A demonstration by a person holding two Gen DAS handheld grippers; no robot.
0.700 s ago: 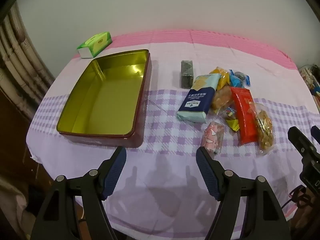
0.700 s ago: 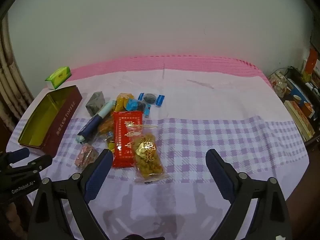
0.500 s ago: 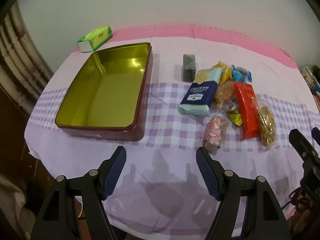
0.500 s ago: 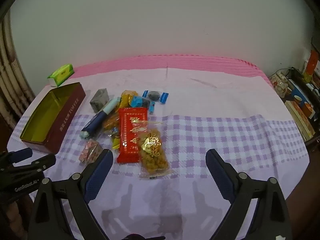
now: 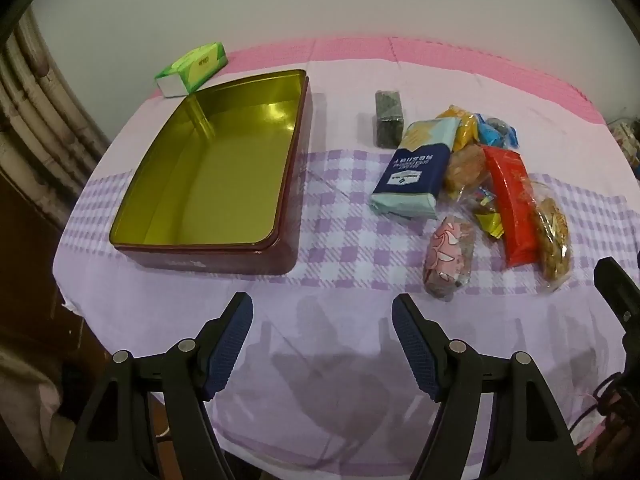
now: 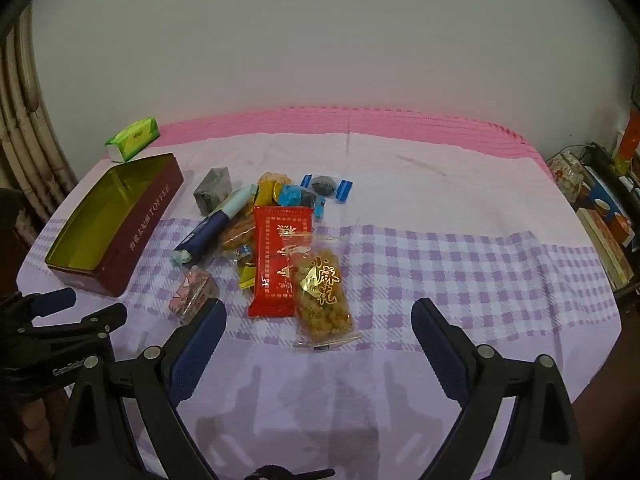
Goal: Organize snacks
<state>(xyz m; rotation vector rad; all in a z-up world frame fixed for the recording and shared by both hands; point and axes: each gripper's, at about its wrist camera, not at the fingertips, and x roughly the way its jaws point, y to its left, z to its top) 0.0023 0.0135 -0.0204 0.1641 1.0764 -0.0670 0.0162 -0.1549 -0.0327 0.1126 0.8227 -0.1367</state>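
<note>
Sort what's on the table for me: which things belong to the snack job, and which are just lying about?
Job:
- tin, open and empty
- snack pile: blue packet, red packet, twists bag, pink sweet, dark block, blue candies

Lying about:
- tissue pack
- boxes off the table's right edge

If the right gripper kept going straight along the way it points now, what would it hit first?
Probably the clear bag of fried dough twists, the nearest snack ahead of the open right gripper; depth is unclear, so bare tablecloth might come first.
</note>
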